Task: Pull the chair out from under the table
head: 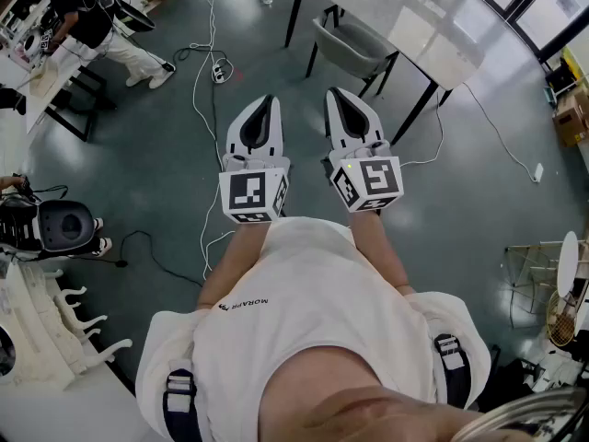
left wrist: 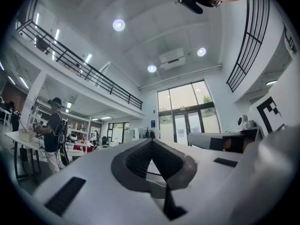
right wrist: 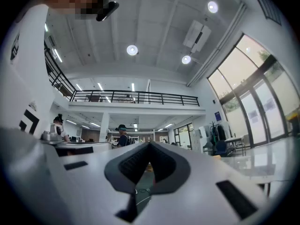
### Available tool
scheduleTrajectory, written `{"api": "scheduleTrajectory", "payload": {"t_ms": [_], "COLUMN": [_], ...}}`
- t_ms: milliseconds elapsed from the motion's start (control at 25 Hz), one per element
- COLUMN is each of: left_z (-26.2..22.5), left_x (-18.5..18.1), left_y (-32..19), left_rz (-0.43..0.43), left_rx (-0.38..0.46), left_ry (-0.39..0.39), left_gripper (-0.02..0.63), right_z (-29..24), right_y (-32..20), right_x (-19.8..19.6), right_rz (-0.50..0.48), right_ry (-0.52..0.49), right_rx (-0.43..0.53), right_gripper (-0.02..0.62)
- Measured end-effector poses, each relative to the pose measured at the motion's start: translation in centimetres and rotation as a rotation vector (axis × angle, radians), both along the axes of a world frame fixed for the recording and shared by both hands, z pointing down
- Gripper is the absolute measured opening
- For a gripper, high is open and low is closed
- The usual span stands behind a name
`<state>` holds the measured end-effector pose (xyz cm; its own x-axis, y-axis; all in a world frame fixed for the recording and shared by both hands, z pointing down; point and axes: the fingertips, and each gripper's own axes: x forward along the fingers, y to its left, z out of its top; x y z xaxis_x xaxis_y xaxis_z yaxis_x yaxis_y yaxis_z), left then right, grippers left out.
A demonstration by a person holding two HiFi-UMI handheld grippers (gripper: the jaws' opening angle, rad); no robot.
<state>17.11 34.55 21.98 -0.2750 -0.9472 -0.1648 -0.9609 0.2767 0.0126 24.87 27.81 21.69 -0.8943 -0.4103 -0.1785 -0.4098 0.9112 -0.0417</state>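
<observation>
A grey chair stands tucked partly under a long pale table with black legs, at the top right of the head view. My left gripper and right gripper are held side by side in front of me, well short of the chair, tips pointing toward it. Both are shut with nothing between the jaws. In the left gripper view the left gripper shows closed jaws against a high hall; the right gripper looks the same in its own view. The chair is hidden in both gripper views.
White cables trail over the grey floor between me and the table. A person stands by a bench at the upper left. A stool and white racks sit at the left, boxes and gear at the right edge.
</observation>
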Motion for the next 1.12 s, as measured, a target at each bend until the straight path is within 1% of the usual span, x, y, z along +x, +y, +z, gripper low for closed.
{"api": "scheduleTrajectory", "payload": {"t_ms": [160,320,400,480,640,760,840,920,1120], "left_z": [0.3,0.5,0.6,0.7,1.1,1.9,2.8,3.5,4.9], "left_x": [0.0,0.3,0.8,1.3,2.0,2.0,1.5,0.4,-3.6], "left_y": [0.0,-0.4,-0.9,-1.1,-1.3,-1.5,-1.8,-2.0,-4.1], "left_rz": [-0.003,-0.003,-0.002,-0.007,-0.037,-0.064,-0.078,-0.096,-0.124], "left_rx": [-0.004,0.0,0.004,0.002,0.002,-0.003,-0.023,-0.042,-0.055], "left_ry": [0.002,0.002,0.004,0.004,-0.006,0.036,0.067,0.078,0.09], "left_gripper": [0.005,0.005,0.005,0.005,0.005,0.005,0.005,0.005,0.005], "right_z": [0.4,0.4,0.7,1.1,1.2,2.2,3.1,4.0,5.9], "right_y": [0.0,-0.9,-1.4,-1.5,-2.1,-3.4,-4.5,-5.6,-8.7], "right_x": [0.1,1.0,1.5,2.0,3.9,5.3,5.8,5.6,3.0], "right_rz": [-0.001,0.027,0.016,-0.015,-0.019,-0.022,-0.022,-0.015,-0.002], "right_ry": [0.006,-0.01,-0.01,-0.003,0.001,0.005,0.006,0.004,0.023], "right_rx": [0.003,0.002,-0.011,-0.019,0.007,-0.023,-0.059,-0.092,-0.12], "right_gripper": [0.014,0.014,0.014,0.014,0.014,0.014,0.014,0.014,0.014]}}
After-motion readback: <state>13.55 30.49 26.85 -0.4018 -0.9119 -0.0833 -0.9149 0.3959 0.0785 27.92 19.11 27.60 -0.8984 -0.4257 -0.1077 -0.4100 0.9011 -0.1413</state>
